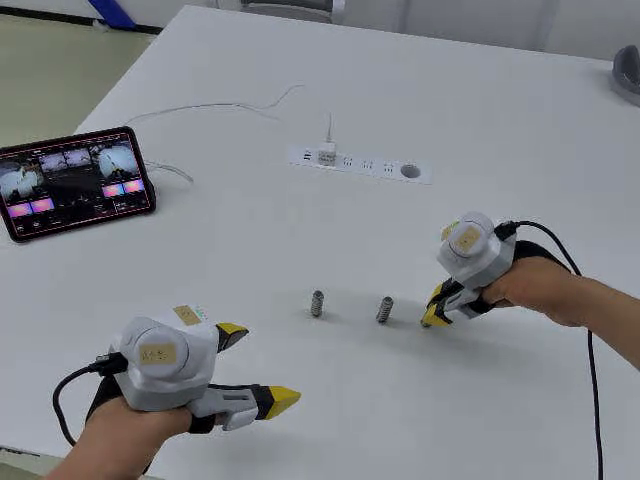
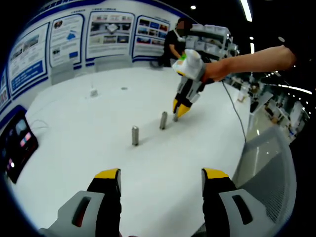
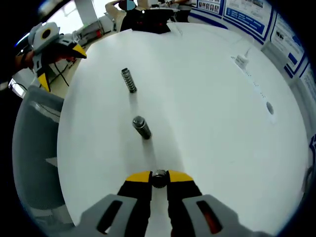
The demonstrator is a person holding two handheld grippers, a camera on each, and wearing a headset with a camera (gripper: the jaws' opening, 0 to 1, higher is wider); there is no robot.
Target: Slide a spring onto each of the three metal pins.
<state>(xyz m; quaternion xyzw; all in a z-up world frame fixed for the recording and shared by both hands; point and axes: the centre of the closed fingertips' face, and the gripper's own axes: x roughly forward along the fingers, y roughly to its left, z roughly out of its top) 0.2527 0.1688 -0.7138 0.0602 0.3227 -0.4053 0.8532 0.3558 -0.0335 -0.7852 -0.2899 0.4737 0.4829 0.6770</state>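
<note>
Jaws clenched on likely a pin (image 3: 159, 179), right gripper (image 1: 436, 318) tipped down, left gripper (image 2: 160, 173) spread.

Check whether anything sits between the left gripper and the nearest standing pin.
Nothing visible. Only bare table lies between the open left gripper and the nearest pin. The right gripper is farther off, jaws closed on a metal piece.

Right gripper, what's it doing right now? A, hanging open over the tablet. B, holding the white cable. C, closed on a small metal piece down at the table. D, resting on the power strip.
C: in the right gripper view, the right gripper has its yellow tips pinched on a small metal piece at the white table.
</note>
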